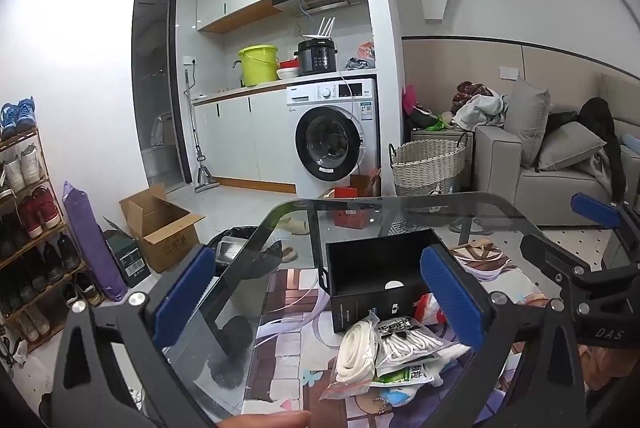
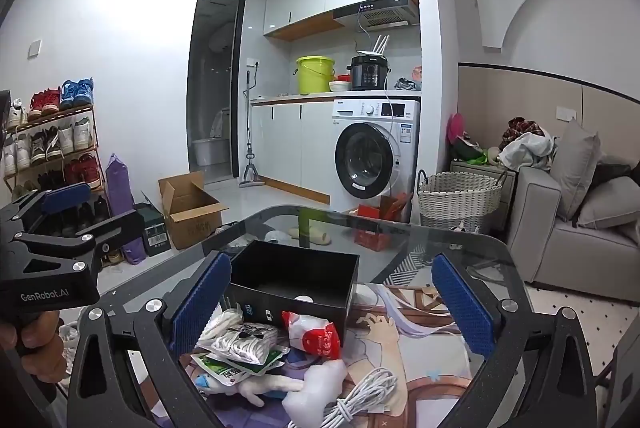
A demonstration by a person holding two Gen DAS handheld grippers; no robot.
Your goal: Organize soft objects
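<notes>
In the left wrist view, the left hand-held gripper stands wide open, with its two blue pads far apart and nothing between them. It hangs over the near corner of a glass table that carries a printed mat. On the mat stands an open black box, and it looks almost empty inside. Just in front of the box lies a heap of soft things: a bag of coiled white rope, a packet of white laces that overlaps it, and a green and white packet under these. The right pad covers part of the heap. At the right edge the right hand-held gripper comes in; it is open too.

In the right wrist view, the right hand-held gripper is wide open and holds nothing. The black box stands between its pads, further away. The heap lies in front of the box, close to the left pad: the laces packet, the green packet, a red and white pouch leaning against the box wall, a white plush toy and a bundled white cable. At the left the left hand-held gripper is seen from the side, open, with a hand around its grip.
</notes>
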